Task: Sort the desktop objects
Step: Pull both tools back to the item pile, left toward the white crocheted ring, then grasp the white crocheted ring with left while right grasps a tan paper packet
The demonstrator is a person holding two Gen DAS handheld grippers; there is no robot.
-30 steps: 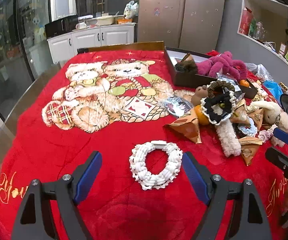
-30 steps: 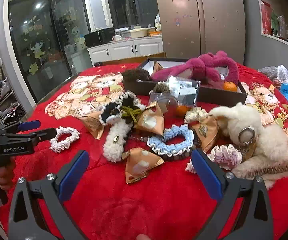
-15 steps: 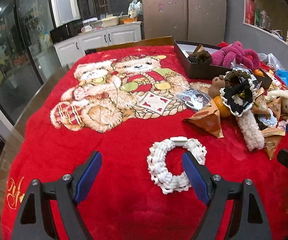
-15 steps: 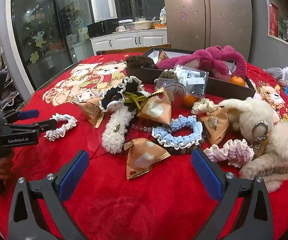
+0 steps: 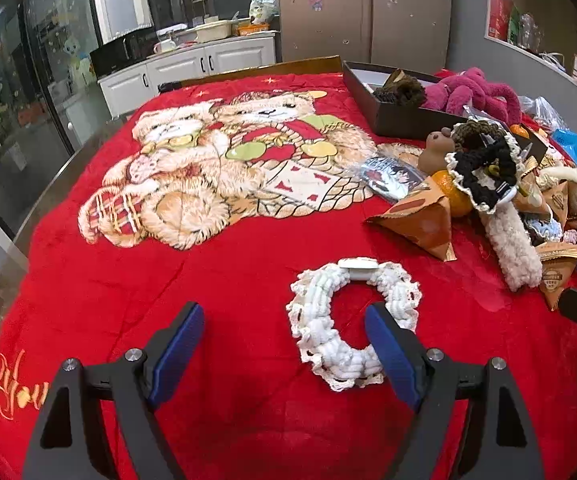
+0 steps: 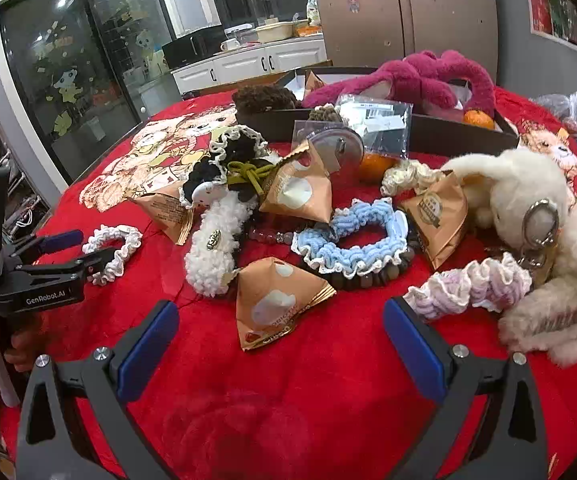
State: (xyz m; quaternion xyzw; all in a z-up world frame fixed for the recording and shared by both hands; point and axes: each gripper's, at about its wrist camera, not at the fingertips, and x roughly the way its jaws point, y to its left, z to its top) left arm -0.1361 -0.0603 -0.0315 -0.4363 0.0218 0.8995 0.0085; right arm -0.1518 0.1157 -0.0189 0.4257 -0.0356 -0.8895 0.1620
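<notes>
Red blanket everywhere; left gripper spread wide, white scrunchie at its right finger, lining up a grab; right gripper wide, empty.

A lone scrunchie lies on the counter, left of the heap of pouches and plush toys (well apart from it); behind the heap sits a tray holding a plush.
</notes>
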